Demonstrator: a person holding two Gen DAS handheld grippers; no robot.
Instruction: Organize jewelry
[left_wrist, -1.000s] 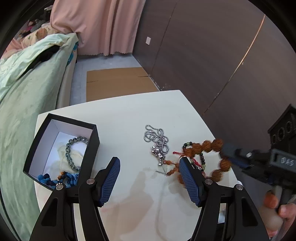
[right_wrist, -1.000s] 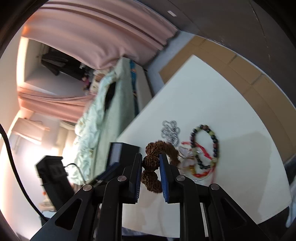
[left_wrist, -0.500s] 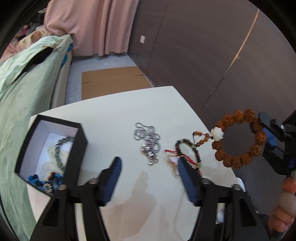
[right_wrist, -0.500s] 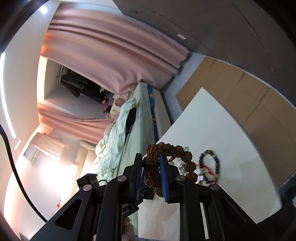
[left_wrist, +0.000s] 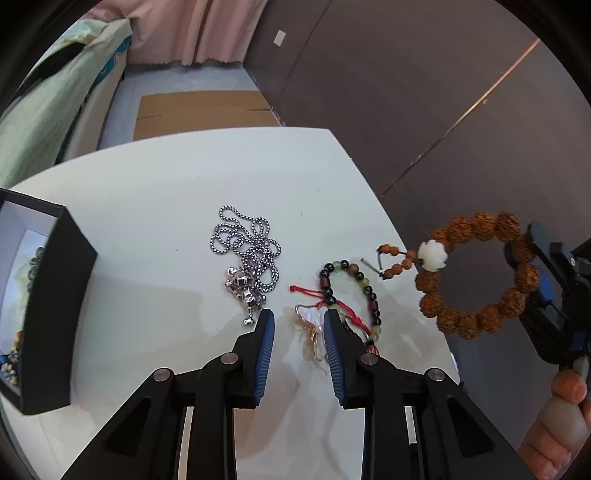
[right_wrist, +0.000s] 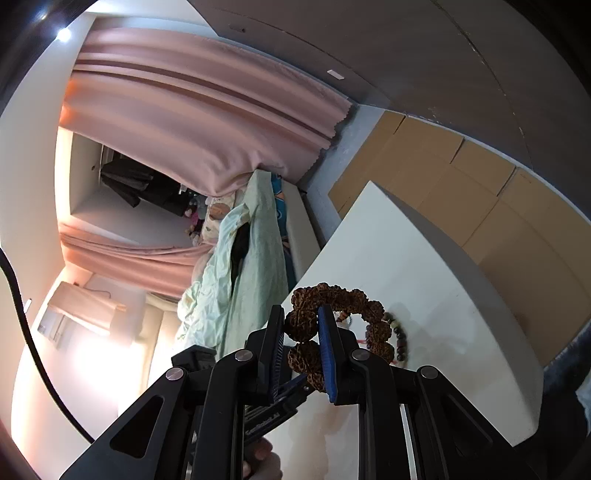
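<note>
A brown seed-bead bracelet (left_wrist: 476, 273) with a white flower bead hangs in the air past the table's right edge, and my right gripper (right_wrist: 301, 325) is shut on one of its beads (right_wrist: 301, 323). On the white table (left_wrist: 166, 192) lie a silver chain necklace (left_wrist: 247, 254), a green-and-black bead bracelet with red cord (left_wrist: 351, 291) and a small white-and-gold piece (left_wrist: 312, 332). My left gripper (left_wrist: 298, 321) points down at that small piece. Its jaws are closing, the piece lies between them, and a gap still shows on the left side.
A black box (left_wrist: 55, 295) with a white inside stands at the table's left and holds several pieces of jewelry. A bed with a green cover (left_wrist: 44, 110) is beyond the table's left side, with cardboard (left_wrist: 199, 110) on the floor behind. A hand (left_wrist: 561, 417) holds the right gripper.
The right gripper has lifted the brown bracelet off the table into the air at the right. The left gripper has come down over the small white-and-gold piece and its jaws have narrowed.
</note>
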